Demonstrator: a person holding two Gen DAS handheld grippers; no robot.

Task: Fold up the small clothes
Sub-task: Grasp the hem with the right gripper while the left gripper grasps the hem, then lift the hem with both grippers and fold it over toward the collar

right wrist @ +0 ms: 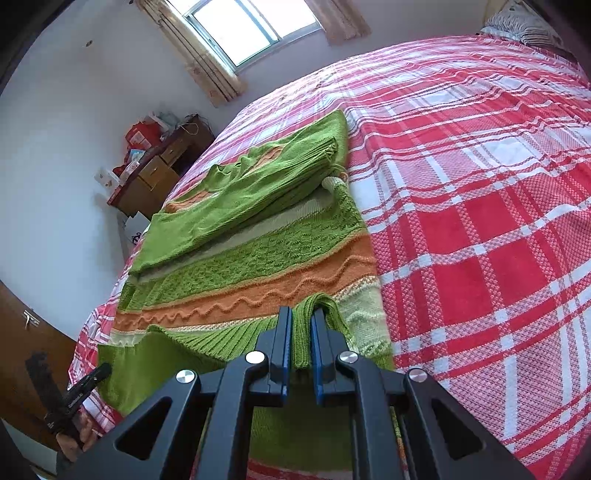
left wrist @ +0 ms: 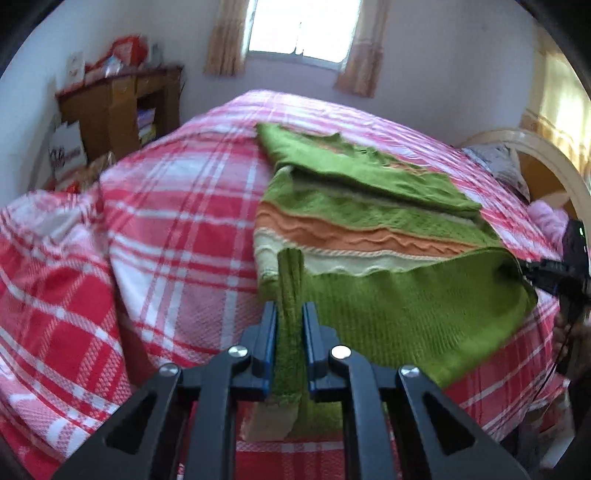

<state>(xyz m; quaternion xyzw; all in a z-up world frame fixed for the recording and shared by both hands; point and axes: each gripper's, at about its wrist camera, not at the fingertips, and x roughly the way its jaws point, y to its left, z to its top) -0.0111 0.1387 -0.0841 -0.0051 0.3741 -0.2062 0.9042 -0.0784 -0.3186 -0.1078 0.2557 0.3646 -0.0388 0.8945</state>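
Observation:
A green knit sweater (left wrist: 369, 221) with orange and cream bands lies on the red plaid bed, its sleeves folded across the chest. It also shows in the right wrist view (right wrist: 240, 266). My left gripper (left wrist: 290, 314) is shut on one corner of the sweater's green bottom hem and holds it lifted. My right gripper (right wrist: 301, 317) is shut on the other hem corner, also lifted. The hem stretches between them, raised above the body. The right gripper shows at the far right of the left view (left wrist: 546, 273), the left gripper at the lower left of the right view (right wrist: 85, 384).
The red and white plaid bedspread (right wrist: 480, 221) covers the bed; it bunches at the left (left wrist: 55, 277). A wooden desk (left wrist: 122, 107) with clutter stands by the wall under a window (left wrist: 303, 29). A headboard (left wrist: 535, 155) and pillow are at the right.

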